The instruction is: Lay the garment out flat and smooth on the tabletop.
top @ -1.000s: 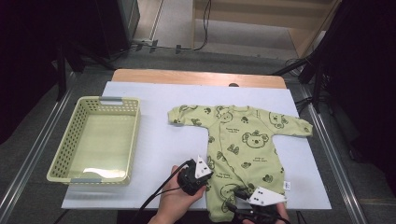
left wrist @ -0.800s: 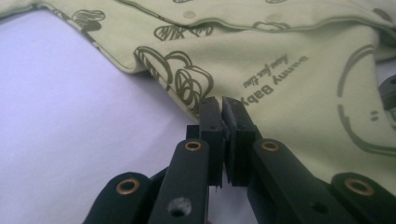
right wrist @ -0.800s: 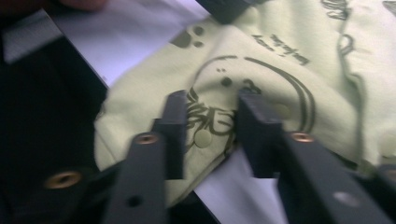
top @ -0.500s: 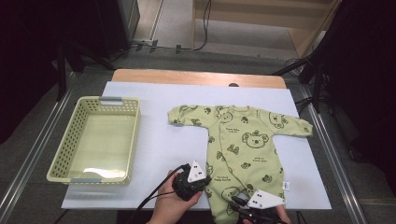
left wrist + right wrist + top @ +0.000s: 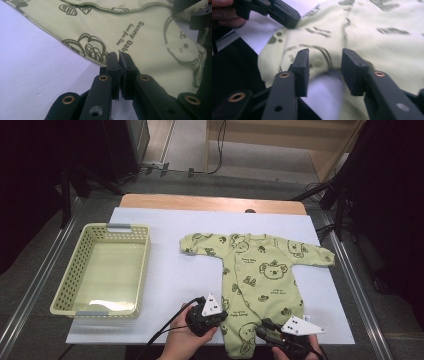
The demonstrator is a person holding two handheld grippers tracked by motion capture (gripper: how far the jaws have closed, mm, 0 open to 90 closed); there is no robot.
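Observation:
A light green baby romper [image 5: 260, 270] with dark bear prints lies flat on the white sheet, sleeves spread and legs toward me. My left gripper [image 5: 223, 314] is at the outer edge of its left leg. In the left gripper view its jaws [image 5: 119, 56] are shut, pinching the fabric edge [image 5: 150, 37]. My right gripper [image 5: 261, 329] is at the bottom of the legs. In the right gripper view its jaws [image 5: 325, 65] stand apart and have just been opening. The romper's hem [image 5: 322, 56] lies between them, and the pads are not pressing it.
A pale green perforated basket [image 5: 145, 265] with nothing in it sits at the left of the white sheet [image 5: 165, 270]. The table's wooden edge [image 5: 210, 202] runs along the back, with metal rails on both sides. The other gripper and a hand [image 5: 227, 15] are at the top left of the right gripper view.
My right gripper has shifted slightly to the right along the front edge. My left gripper slid a little down and left at the romper's leg, still shut.

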